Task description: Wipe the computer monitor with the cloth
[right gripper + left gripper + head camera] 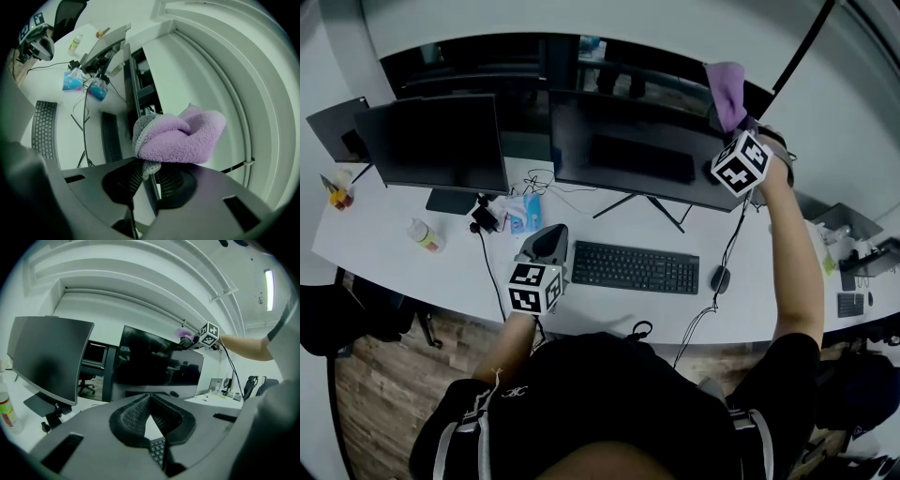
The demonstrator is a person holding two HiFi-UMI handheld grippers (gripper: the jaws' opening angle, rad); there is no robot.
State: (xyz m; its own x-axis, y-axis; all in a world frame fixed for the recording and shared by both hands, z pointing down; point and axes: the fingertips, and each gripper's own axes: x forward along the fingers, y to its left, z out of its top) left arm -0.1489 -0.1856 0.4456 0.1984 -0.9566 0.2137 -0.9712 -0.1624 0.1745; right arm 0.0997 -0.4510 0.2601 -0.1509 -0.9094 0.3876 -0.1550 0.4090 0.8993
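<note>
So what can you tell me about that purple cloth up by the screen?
A fluffy lilac cloth, microfibre by the look, with a greyish edge, bunched into a soft fold. The right tool pinches its lower edge; the rest bulges out beyond it. It sits at the top right corner of the wider monitor, apparently against its upper edge.

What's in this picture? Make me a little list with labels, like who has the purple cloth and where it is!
Cloth: purple cloth, fluffy and bunched up
Held by: right gripper, jaws shut on it
Where: up at the top right corner of the big monitor
Other side: left gripper, low by the desk, jaws together, holding nothing
Also on the desk: keyboard, mouse, second monitor
</note>
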